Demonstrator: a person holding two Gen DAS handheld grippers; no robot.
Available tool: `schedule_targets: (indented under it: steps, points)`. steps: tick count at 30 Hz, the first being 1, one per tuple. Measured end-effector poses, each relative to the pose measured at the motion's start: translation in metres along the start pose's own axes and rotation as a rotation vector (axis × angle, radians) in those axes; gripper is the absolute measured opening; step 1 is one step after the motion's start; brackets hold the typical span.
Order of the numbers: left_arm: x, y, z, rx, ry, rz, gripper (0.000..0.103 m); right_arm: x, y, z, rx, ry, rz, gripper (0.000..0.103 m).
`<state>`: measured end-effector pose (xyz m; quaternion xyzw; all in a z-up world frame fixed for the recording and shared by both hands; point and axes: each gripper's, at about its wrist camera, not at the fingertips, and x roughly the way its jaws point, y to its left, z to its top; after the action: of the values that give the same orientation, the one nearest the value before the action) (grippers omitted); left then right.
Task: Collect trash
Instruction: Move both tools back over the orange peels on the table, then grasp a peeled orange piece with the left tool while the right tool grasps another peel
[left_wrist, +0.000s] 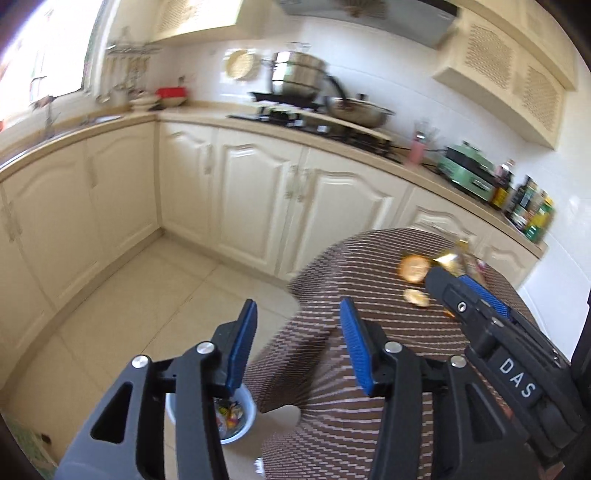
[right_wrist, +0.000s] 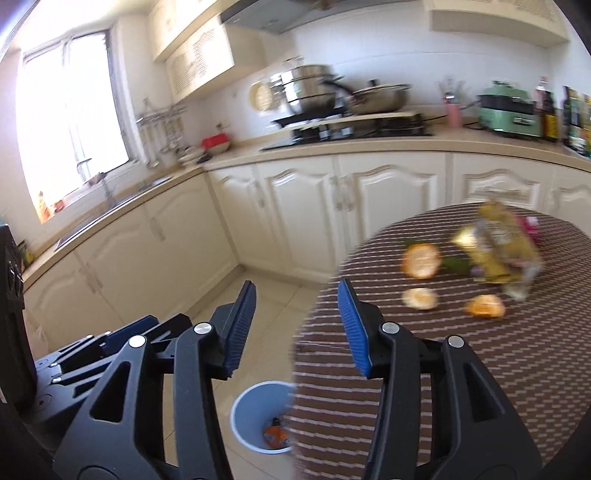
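Observation:
Orange peels (right_wrist: 421, 260) (right_wrist: 420, 297) (right_wrist: 484, 306) and a crumpled gold snack wrapper (right_wrist: 498, 251) lie on a round table with a brown striped cloth (right_wrist: 480, 369). A pale blue trash bin (right_wrist: 251, 413) stands on the floor at the table's edge, with some trash inside; it also shows in the left wrist view (left_wrist: 243, 417). My right gripper (right_wrist: 297, 325) is open and empty, above the table edge and the bin. My left gripper (left_wrist: 297, 338) is open and empty, to the left. The right gripper (left_wrist: 480, 314) reaches toward the peels (left_wrist: 413, 268) in the left wrist view.
Cream kitchen cabinets (right_wrist: 332, 206) run along the back and left, with a stove and pots (right_wrist: 332, 99), a green appliance (right_wrist: 509, 110) and bottles (left_wrist: 528, 206) on the counter. A sink (right_wrist: 110, 199) sits under the window. The floor is pale tile (left_wrist: 166, 288).

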<state>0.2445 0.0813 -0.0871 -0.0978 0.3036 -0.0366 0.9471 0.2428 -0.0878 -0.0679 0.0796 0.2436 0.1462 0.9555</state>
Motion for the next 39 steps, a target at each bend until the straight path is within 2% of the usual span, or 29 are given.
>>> schedule_targets:
  steps: [8,13,16,21,27,33,35,39]
  points:
    - [0.025,-0.094,-0.004,0.132,0.09,-0.118,0.053,-0.052,-0.115,0.003,0.131,-0.041,-0.176,0.047]
    - [0.059,-0.12,-0.012,0.156,0.16,-0.15,0.056,-0.063,-0.174,-0.001,0.214,-0.036,-0.261,0.048]
    - [0.078,-0.128,-0.014,0.155,0.196,-0.156,0.056,-0.059,-0.197,-0.004,0.25,-0.017,-0.279,0.05]
    - [0.119,-0.138,-0.012,0.162,0.256,-0.145,0.056,-0.032,-0.211,-0.007,0.269,0.05,-0.273,0.052]
    - [0.161,-0.148,-0.007,0.162,0.312,-0.142,0.056,0.01,-0.204,-0.011,0.229,0.158,-0.235,0.052]
    - [0.183,-0.151,-0.003,0.166,0.31,-0.126,0.055,0.036,-0.195,-0.012,0.172,0.247,-0.216,0.053]
    - [0.189,-0.152,-0.001,0.172,0.3,-0.114,0.033,0.041,-0.194,-0.014,0.162,0.269,-0.214,0.053]
    - [0.185,-0.145,0.003,0.145,0.284,-0.141,0.031,0.047,-0.191,-0.014,0.141,0.295,-0.207,0.053]
